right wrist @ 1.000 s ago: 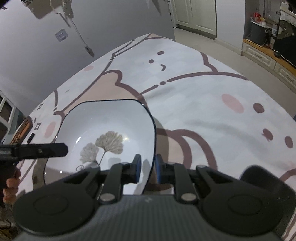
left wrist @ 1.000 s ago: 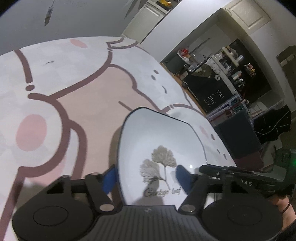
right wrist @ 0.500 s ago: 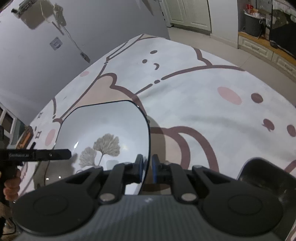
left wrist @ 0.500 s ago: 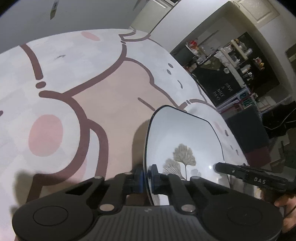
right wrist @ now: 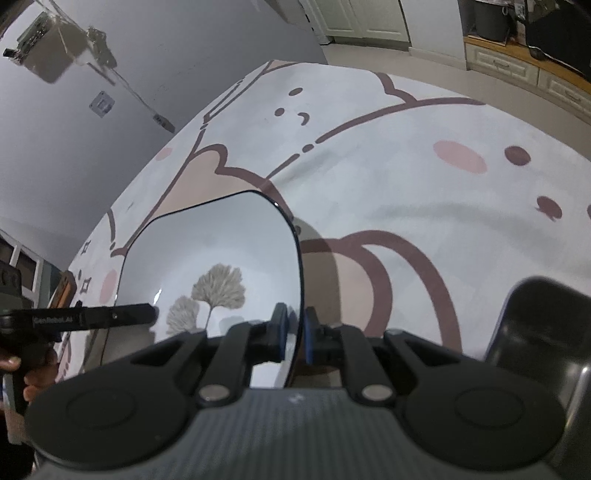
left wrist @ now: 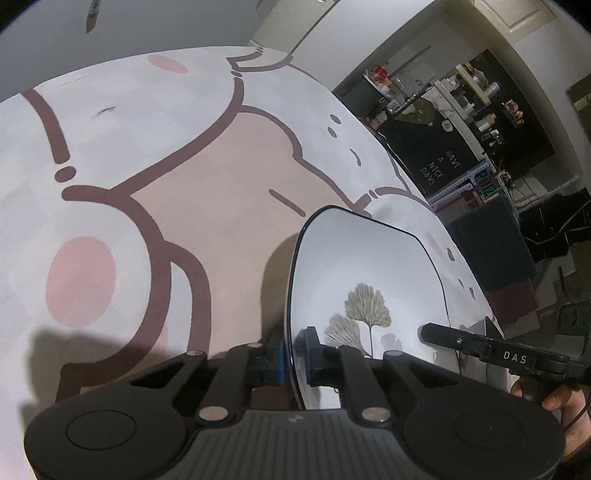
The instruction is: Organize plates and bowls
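Note:
A white plate (left wrist: 369, 266) with a dark rim and a grey ginkgo-leaf print sits over the patterned cloth (left wrist: 184, 184). My left gripper (left wrist: 293, 352) clamps its left rim, and the jaws are opening a trace with the rim still between the blue pads. In the right wrist view the same plate (right wrist: 214, 251) fills the middle, and my right gripper (right wrist: 295, 328) is shut on its right rim. Each view shows the other gripper's finger (left wrist: 443, 334) (right wrist: 125, 315) reaching in from the side. A hand (left wrist: 561, 402) holds the right gripper.
A dark grey dish (right wrist: 535, 332) lies on the cloth just right of my right gripper. The cloth (right wrist: 406, 177) carries pink and brown cartoon shapes. Shelves and a black board (left wrist: 436, 162) stand beyond its far right edge; white cabinets (right wrist: 369, 18) are at the back.
My left gripper went from open astride the plate's near edge to shut on its left rim. The right gripper's jaws drew in tighter on the right rim.

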Tool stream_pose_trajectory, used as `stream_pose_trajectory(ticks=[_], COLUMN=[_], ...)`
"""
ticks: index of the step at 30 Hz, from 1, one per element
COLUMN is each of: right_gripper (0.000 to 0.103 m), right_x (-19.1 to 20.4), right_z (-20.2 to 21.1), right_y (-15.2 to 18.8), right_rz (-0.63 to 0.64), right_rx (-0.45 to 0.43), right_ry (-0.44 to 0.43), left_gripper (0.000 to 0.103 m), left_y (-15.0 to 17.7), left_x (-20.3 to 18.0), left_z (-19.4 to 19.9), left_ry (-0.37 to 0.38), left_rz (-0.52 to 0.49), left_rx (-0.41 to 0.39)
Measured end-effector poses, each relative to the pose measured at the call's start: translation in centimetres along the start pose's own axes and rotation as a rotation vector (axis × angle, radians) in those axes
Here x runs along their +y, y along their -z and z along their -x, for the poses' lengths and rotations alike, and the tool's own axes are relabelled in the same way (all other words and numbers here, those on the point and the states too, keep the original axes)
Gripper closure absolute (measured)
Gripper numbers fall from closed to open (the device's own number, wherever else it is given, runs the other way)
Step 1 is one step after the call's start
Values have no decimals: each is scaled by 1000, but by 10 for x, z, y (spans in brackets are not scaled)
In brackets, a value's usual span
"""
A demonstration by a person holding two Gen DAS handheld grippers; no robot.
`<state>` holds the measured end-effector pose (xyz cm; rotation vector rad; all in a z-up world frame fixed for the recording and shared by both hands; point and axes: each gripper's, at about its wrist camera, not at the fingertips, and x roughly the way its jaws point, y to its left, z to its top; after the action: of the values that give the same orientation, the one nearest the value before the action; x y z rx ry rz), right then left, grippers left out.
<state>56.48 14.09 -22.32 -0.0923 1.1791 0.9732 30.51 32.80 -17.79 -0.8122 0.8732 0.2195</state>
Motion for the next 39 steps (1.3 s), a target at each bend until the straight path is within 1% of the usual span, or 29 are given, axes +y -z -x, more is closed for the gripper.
stream_pose_trajectory(ticks=[4, 7, 9, 11, 15, 20, 25, 31, 34, 39], right_gripper=[91, 89, 90, 90, 90, 90, 91, 91, 91, 91], right_x=[1, 16, 17, 18, 26, 46, 69, 92, 99, 109], right_z=[0, 0, 2, 5, 20, 55, 103, 159, 186, 234], right_y=[3, 10, 15, 21, 31, 42, 62, 100, 122, 166], right_rz=[12, 77, 62, 52, 30, 20, 0, -52, -71, -100], right_rx=[2, -33, -43, -50, -74, -118, -171, -231, -259, -307], right_ry=[10, 70, 65, 61, 75, 84, 93, 114, 120, 140], left_gripper=[92, 92, 94, 94, 94, 94, 94, 94, 94, 94], left_y=[2, 3, 3, 6, 10, 16, 28, 50, 67, 95], left_x=[-6, -6, -5, -9, -16, -37, -60, -91, -109, -135], left_z=[1, 3, 7, 12, 28, 63, 102, 145, 164, 184], left_ry=[-12, -9, 15, 21, 42, 61, 78, 87, 99, 133], left_rz=[-37, -45, -54, -76, -78, -107, -133, -197, -233, -272], left_rx=[-11, -14, -20, -24, -32, -62, -80, -98, -98, -94])
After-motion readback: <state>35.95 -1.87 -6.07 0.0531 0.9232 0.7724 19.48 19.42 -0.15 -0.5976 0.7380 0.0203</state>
